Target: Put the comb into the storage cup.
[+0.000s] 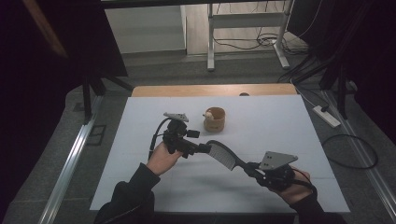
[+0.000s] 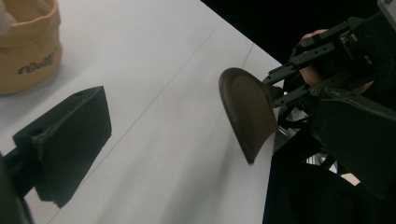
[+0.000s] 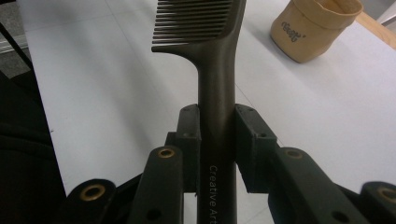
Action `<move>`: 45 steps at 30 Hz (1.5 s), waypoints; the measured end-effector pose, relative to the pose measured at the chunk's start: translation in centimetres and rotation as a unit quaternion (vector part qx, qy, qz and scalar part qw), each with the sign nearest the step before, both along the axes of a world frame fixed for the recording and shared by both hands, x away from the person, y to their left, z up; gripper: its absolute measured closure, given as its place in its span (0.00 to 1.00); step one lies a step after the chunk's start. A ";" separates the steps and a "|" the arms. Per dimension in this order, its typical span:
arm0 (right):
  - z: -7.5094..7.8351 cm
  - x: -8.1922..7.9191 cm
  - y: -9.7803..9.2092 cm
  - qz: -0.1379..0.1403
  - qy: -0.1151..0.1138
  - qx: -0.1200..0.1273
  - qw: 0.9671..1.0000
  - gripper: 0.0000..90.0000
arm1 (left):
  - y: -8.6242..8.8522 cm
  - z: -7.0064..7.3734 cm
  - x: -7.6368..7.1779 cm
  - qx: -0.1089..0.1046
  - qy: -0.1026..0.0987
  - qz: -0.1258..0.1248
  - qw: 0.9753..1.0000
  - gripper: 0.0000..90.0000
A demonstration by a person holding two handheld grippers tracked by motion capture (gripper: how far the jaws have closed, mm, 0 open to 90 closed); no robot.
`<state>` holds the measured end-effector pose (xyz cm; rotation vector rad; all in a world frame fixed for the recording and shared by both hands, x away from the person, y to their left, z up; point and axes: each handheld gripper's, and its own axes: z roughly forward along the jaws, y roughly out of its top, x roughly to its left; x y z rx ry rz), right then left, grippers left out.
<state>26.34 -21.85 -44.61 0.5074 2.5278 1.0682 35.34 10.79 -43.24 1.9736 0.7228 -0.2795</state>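
One white table (image 1: 140, 186) fills mid-frame over grey floor (image 1: 233, 70). The right gripper (image 1: 252, 169) clamps the comb (image 1: 224, 156); the left gripper (image 1: 203, 148), jaws apart, meets its tip.

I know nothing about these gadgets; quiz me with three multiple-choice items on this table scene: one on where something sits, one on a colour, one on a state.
1. Where is the cup relative to the comb?
A. Farther from the person
B. Nearer the person
C. Under the comb

2. What colour is the cup?
A. Blue
B. Tan
C. Green

3. How does the right gripper stand?
A. Open and empty
B. Lying on the table
C. Shut on the comb's handle

Right letters: 1 A, the high view puts it beyond the comb on the table. 2 B, its wall is tan. 3 C, the right gripper view shows both jaws pressing the handle.
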 end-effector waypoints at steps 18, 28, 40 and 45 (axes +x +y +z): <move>0.3 -0.7 0.9 0.019 -0.023 0.002 1.000 0.80 | -1.7 -0.6 0.0 -0.016 0.020 -0.034 0.999 0.00; 0.3 -0.8 1.1 0.022 -0.032 -0.004 0.999 0.80 | -1.7 -0.4 -0.1 -0.019 0.023 -0.049 0.998 0.13; 0.2 -0.9 1.1 0.021 -0.040 -0.007 0.999 0.80 | -0.7 -0.3 0.2 -0.060 0.062 -0.065 0.994 0.57; 0.2 -0.9 1.2 0.022 -0.045 -0.011 0.999 0.80 | -0.4 -0.5 0.4 -0.075 0.077 -0.069 0.992 0.69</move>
